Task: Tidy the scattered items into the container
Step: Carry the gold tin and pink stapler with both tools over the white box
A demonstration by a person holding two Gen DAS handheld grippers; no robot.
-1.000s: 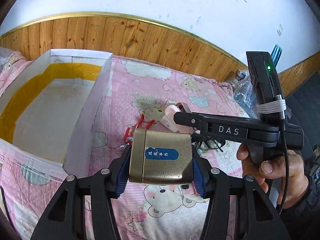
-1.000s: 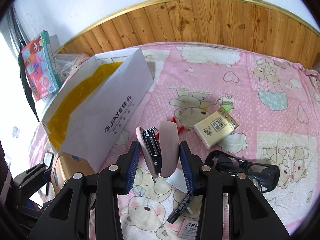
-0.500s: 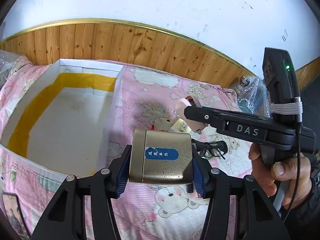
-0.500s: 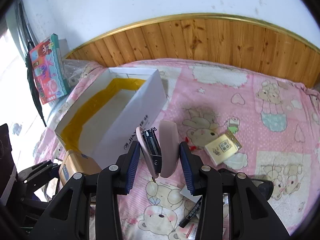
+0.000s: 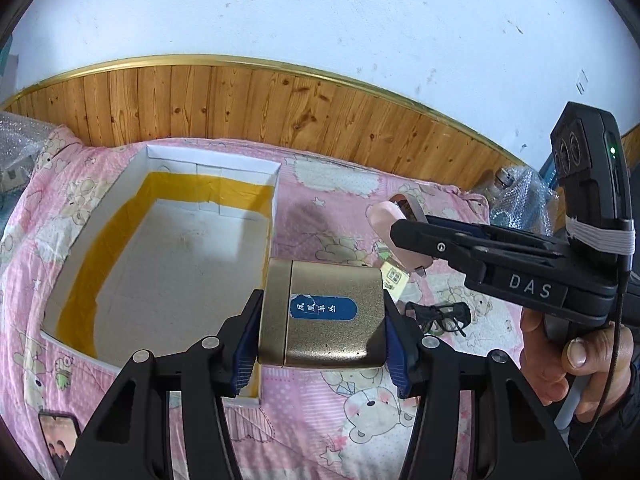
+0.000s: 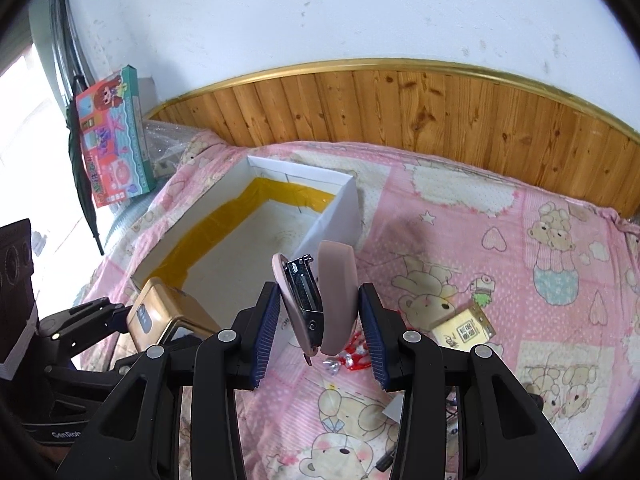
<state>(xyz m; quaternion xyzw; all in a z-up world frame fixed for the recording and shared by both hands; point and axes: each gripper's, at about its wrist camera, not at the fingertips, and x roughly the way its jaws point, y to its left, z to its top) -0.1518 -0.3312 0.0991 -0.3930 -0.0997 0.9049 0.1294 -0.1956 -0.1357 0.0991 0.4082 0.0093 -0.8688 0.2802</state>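
My left gripper (image 5: 322, 338) is shut on a gold tin (image 5: 326, 314) with a blue label, held in the air over the near right corner of the white box (image 5: 160, 264), whose inner walls carry yellow tape. My right gripper (image 6: 318, 330) is shut on a pink stapler (image 6: 320, 296), lifted just right of the white box (image 6: 340, 216). The right gripper and stapler (image 5: 396, 228) show in the left wrist view; the tin (image 6: 164, 312) shows in the right wrist view. The box is empty.
On the pink bear-print sheet lie a small yellow packet (image 6: 464, 330), black glasses (image 5: 440, 314), a red and silver trinket (image 6: 350, 360) and a phone (image 5: 58, 438). A wooden headboard (image 6: 400, 112) runs behind. A toy box (image 6: 114, 138) stands at the left, bubble wrap (image 5: 520, 200) at the right.
Both grippers have risen and moved left toward the white box with their loads. The tin now hangs over the box's near corner, and the stapler is beside its right wall.
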